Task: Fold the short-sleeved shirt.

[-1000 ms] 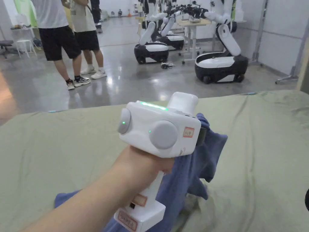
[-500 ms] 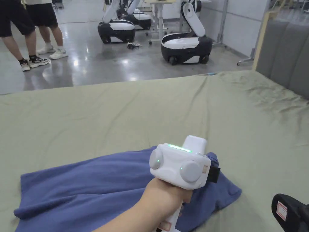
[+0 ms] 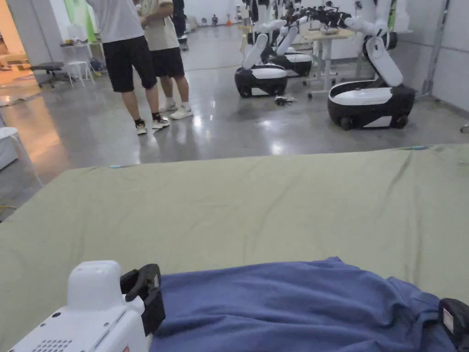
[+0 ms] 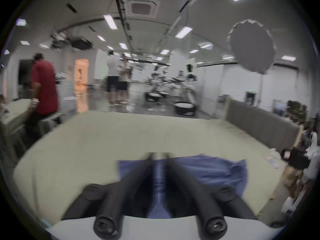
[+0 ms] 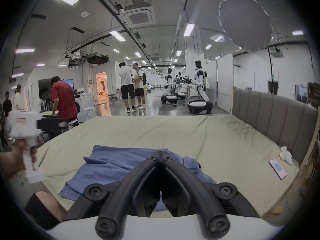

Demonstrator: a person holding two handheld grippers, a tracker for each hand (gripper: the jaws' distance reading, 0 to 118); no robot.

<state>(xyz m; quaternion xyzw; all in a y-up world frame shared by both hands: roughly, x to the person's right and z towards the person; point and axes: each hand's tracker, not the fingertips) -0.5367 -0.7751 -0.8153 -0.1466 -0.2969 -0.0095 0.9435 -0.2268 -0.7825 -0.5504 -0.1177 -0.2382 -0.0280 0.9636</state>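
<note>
Blue shirt (image 3: 293,307) flat on green sheet (image 3: 256,206); left hand-held gripper (image 3: 142,286) beside it.

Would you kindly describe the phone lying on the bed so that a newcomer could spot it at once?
Start from the wide bed with the olive-green sheet and follow it to the side along the grey padded headboard. Near that edge, apart from the blue shirt, lies the phone: flat, pink-rimmed, beside a crumpled white cloth.

Left hand-held gripper (image 4: 159,154) jaws slightly parted; right hand-held gripper (image 5: 161,154) jaws closed together.
</note>
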